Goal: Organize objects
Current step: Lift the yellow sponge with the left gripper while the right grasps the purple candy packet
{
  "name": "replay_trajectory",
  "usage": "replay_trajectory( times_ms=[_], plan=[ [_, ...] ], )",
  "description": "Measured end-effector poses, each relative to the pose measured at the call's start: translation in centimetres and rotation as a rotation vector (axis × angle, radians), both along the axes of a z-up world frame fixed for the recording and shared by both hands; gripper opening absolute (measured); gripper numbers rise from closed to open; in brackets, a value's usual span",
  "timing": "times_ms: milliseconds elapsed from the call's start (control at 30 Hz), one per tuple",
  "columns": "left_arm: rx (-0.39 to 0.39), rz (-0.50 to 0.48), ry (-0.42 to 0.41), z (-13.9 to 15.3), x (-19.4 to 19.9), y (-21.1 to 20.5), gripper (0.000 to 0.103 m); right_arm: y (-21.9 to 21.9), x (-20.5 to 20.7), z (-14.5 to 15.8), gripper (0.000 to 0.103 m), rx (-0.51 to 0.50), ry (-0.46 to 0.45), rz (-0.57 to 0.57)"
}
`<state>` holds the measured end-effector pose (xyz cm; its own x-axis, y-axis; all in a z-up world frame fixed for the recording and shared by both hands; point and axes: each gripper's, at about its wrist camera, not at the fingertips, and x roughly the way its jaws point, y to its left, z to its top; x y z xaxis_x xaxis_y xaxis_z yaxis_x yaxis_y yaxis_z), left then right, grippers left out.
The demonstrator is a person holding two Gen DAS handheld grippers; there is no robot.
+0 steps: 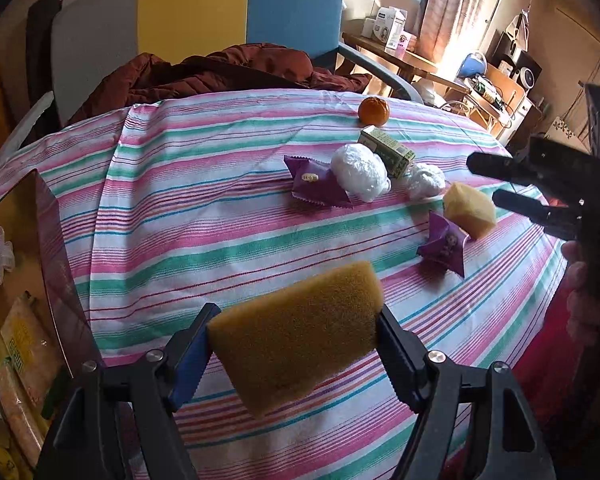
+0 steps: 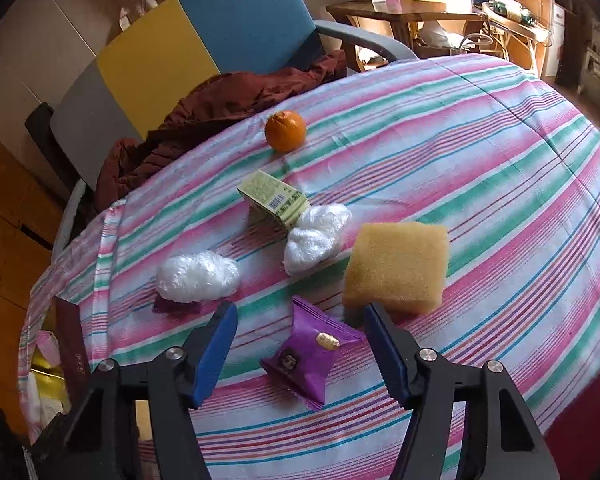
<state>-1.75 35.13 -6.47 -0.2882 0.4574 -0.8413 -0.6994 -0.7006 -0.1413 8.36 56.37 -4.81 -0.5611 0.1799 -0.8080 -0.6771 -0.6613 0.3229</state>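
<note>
My left gripper (image 1: 298,344) is clamped on a sponge (image 1: 296,336), lifted off the striped cloth (image 1: 180,208). My right gripper (image 2: 300,344) has jaws apart, straddling a purple packet (image 2: 306,360) without touching; second sponge (image 2: 398,266) lies just beyond.

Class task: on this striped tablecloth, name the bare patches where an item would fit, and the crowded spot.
Free: cloth left of the purple packet, toward the box; cloth right of the sponge. Crowded: carton, plastic wads, packets.
</note>
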Motion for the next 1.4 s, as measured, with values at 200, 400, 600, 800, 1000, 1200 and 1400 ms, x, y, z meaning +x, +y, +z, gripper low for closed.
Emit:
replay_trajectory(
  times_ms=[200,400,600,800,1000,1200,1400],
  plan=[
    [-0.016,-0.008,-0.018,-1.7,-0.1,-0.2,0.077,-1.1,-0.8,-0.6,0.066,-0.073,0.0,0.091],
    [0.004,0.011,-0.06,-2.4,-0.8,-0.4,0.077,-0.8,-1.9,-3.6,0.066,-0.114,-0.167,0.071],
    [0.01,0.008,-0.061,-2.6,-0.8,-0.5,0.077,-0.3,-2.6,-4.6,0.066,-0.097,-0.23,0.056],
    [0.011,-0.008,-0.054,-3.0,-0.7,-0.5,0.077,-0.5,-3.4,-4.7,0.061,-0.036,-0.262,0.072],
    [0.012,-0.013,-0.034,-2.2,0.0,-1.2,0.074,-1.6,-4.5,-4.8,0.033,0.091,-0.332,0.12],
    [0.047,-0.026,-0.003,0.2,1.2,-3.2,0.074,-3.1,-4.2,-2.3,0.033,0.147,-0.207,0.176],
    [0.113,0.01,0.058,3.6,1.5,-7.0,0.074,-5.3,-4.9,-1.0,0.033,0.192,-0.151,0.255]
  ],
)
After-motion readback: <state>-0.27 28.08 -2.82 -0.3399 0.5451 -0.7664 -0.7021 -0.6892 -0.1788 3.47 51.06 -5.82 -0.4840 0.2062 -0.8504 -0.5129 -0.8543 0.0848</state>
